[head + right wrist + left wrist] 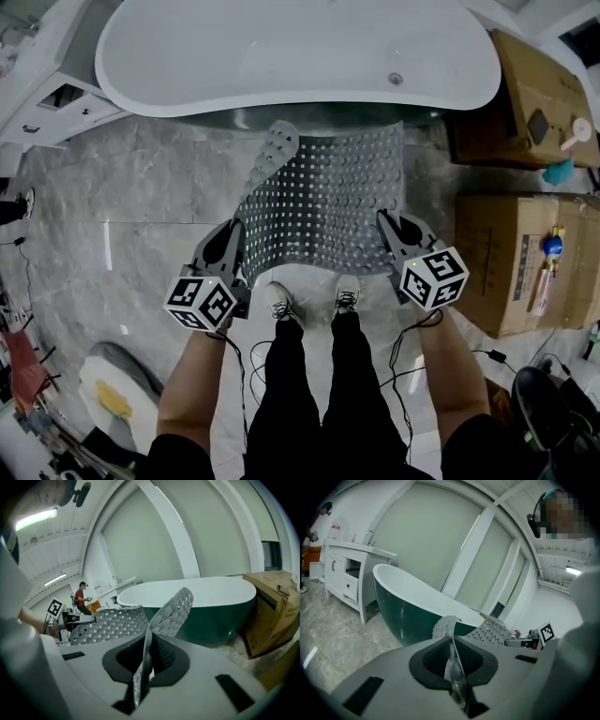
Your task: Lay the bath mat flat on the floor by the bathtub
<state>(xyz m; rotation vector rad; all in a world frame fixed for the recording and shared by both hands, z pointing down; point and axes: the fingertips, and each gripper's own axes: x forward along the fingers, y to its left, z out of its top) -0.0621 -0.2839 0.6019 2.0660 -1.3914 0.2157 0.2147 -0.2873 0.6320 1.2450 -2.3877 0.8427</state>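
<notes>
- floor [141,187]: grey marble-look tile; glossy, w/ glare streaks
- bathtub [300,56]: freestanding oval; white inside, dark green outside in the gripper views; sits across the top of head view
- bath mat [328,197]: grey, perforated, w/ rows of round suction cups; spread btwn the grippers and the tub; far edge just by the tub base; near edge up off the floor at both corners; far-left corner curls up and over; middle bows upward in right gripper view; can't tell how much of it touches the tile
- cardboard box [520,262]: on the floor right of the mat; second box [539,103] behind it, beside the tub's right end; small items on top of both
- vanity [347,569]: white cabinet w/ faucet on top; left of the tub
- left gripper [234,232]: jaws clamped on the mat's near-left corner; mat edge pinched thin btwn the pads in left gripper view [453,656]
- right gripper [387,225]: jaws closed tight on the near-right corner; mat edge runs up out of the pads in right gripper view [145,660]
- both grippers point fwd and down twd the tub; roughly level w/ each other
- shoes [281,302]: white; at the mat's near edge, btwn the grippers
- person in red top [82,599]: far background, right gripper view; small
</notes>
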